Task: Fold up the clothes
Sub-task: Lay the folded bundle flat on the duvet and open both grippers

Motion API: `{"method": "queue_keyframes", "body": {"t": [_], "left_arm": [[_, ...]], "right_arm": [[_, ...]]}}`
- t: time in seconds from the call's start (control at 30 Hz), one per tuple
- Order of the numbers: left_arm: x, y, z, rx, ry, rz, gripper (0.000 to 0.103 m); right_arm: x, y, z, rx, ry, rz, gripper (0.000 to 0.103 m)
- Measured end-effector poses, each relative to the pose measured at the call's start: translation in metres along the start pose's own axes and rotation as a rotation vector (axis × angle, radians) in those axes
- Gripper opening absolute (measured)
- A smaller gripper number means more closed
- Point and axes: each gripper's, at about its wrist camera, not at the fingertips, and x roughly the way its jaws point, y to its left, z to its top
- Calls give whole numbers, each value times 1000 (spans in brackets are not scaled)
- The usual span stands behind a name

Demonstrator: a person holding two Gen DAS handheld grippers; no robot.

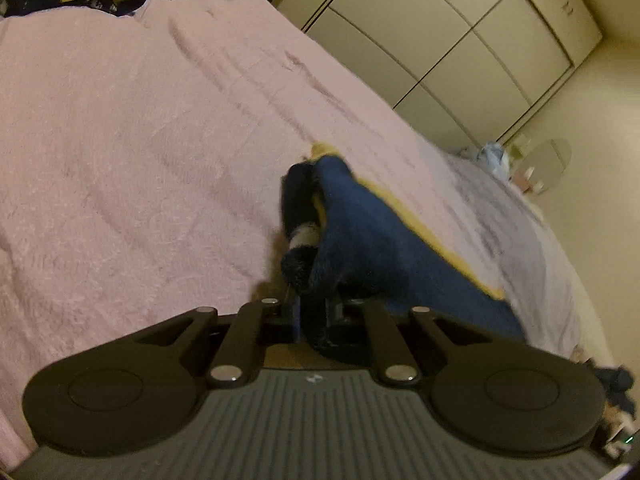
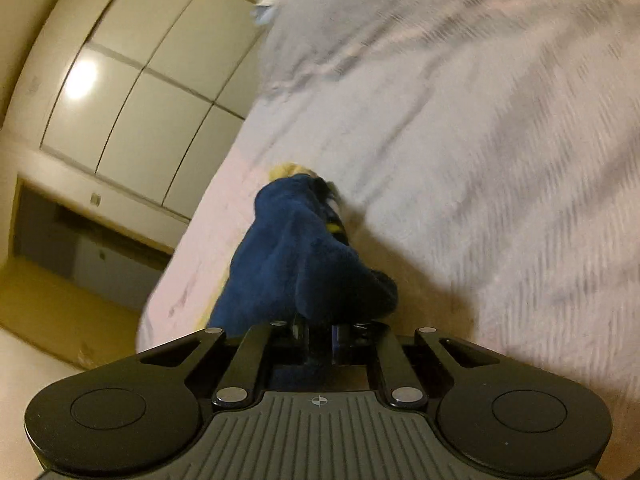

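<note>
A navy fleece garment (image 1: 360,232) with a yellow edge is lying bunched on the bed, running from the centre of the left wrist view out toward four o'clock, its yellow trim showing along the two-o'clock side. A black-and-white patch is sitting at its nine-o'clock side. In the right wrist view the same garment (image 2: 296,248) is rising in a crumpled mound toward twelve o'clock, with yellow peeking at its tip.
</note>
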Motion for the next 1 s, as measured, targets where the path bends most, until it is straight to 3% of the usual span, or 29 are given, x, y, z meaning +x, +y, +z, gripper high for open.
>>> {"method": "queue_keyframes", "body": {"t": [0.1, 0.17, 0.23, 0.37, 0.43, 0.53, 0.6, 0.73, 0.8, 0.9, 1.0], "left_arm": [[25, 2, -11, 76, 68, 69, 13], [19, -8, -12, 126, 68, 105, 16], [5, -18, -8, 164, 70, 156, 20], [-27, -41, 1, 225, 48, 242, 18], [-37, -62, 3, 279, 4, 223, 18], [-31, -98, -3, 363, -6, 109, 18], [-12, -121, -13, 428, 2, 56, 18], [21, -154, -45, 556, 16, -40, 18], [35, -160, -62, 615, 31, -22, 19], [68, -148, -88, 671, 99, 69, 21], [69, -142, -91, 664, 92, 55, 21]], "right_arm": [[8, -3, -10, -25, 48, -76, 11], [11, -8, -16, -22, 89, -119, 22], [3, -8, -16, -50, 105, -155, 45], [-35, 19, -9, -206, 45, -201, 49], [-49, 43, -15, -350, -31, -186, 50], [-46, 87, -43, -639, -98, -126, 51], [-30, 113, -76, -826, -77, -70, 51], [9, 136, -129, -1064, -66, 20, 51], [29, 135, -149, -1136, -45, -3, 51], [62, 121, -171, -1209, 44, -85, 51], [76, 112, -178, -1249, 55, -95, 51]]}}
